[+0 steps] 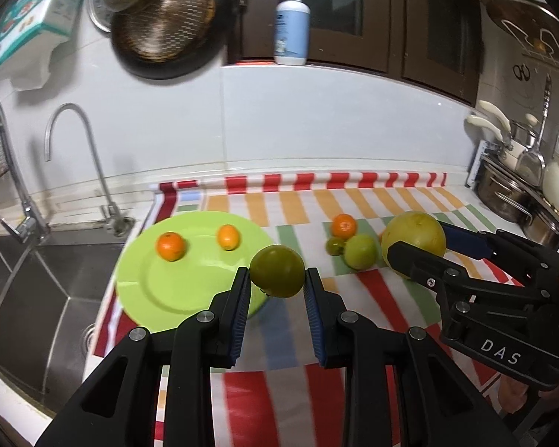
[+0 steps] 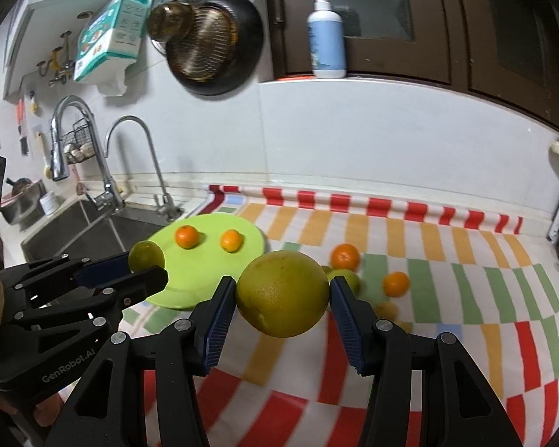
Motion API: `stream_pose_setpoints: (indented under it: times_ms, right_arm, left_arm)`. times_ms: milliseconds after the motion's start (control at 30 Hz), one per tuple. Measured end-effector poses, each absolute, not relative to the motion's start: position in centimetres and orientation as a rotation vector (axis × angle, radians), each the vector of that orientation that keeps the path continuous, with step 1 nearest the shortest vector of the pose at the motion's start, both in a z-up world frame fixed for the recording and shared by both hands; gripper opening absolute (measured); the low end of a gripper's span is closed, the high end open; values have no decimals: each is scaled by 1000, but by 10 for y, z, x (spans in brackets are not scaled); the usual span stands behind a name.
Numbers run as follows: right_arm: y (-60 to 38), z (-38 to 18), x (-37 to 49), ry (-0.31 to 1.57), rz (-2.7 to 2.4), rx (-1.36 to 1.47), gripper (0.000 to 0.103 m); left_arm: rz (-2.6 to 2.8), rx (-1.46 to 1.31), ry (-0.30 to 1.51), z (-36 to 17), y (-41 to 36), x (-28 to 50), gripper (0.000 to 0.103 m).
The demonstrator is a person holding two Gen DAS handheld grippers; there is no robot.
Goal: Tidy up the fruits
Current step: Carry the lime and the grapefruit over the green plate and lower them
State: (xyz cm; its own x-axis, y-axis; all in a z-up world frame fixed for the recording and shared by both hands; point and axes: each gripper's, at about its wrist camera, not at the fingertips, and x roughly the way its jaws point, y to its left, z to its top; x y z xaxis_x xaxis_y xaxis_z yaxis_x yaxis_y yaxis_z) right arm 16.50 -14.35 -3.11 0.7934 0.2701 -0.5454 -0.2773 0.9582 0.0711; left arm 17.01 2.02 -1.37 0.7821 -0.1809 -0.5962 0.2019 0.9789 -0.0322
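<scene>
A: While both grippers are loaded, list the held stock first.

B: Item 1: left gripper [image 1: 277, 277], jaws closed partway on a dark green citrus [image 1: 277, 276], one blue pad on each side. In the left wrist view the fruit sits over the 4 o'clock rim of the lime-green plate [image 1: 160, 290], clear of the cloth.

A: And the other?

B: Item 2: right gripper [image 2: 283, 294], jaws set wide around a large yellow-green pomelo [image 2: 283, 293], pads pressing its left and right flanks. It hangs above the striped tablecloth [image 2: 447, 287], at 3 o'clock of the plate.

A: Plate contents?

B: Two pieces, apart from each other: a mandarin [image 1: 171, 246] at 10 o'clock on the plate and a small oval kumquat [image 1: 228, 237] at 1 o'clock.

A: Loose stock on the cloth?

B: In the left wrist view, a cluster at 3 o'clock of the plate: an orange mandarin on the cloth [image 1: 343, 225], a pale green lime [image 1: 360, 251] just beside it at 5 o'clock, and a small dark green fruit [image 1: 334, 246] touching the lime's 9 o'clock side. The right wrist view adds a second loose mandarin [image 2: 395, 284] at 4 o'clock of that group, well apart from the plate.

A: Fixtures?

B: Steel sink [image 1: 37, 283] at 9 o'clock of the plate, faucet [image 1: 82, 156] behind it.
</scene>
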Motion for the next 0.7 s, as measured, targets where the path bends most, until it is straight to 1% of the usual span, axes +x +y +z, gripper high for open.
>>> stream_pose_setpoints:
  times_ms: [500,700]
  right_arm:
    - [-82,-17,184,544,373,-62,53]
    - [-64,-21,203,562,408,-72,53]
  left_arm:
    - [-118,0,628,-13,82,180,29]
    - [-93,-12,642,-20,96,194,29]
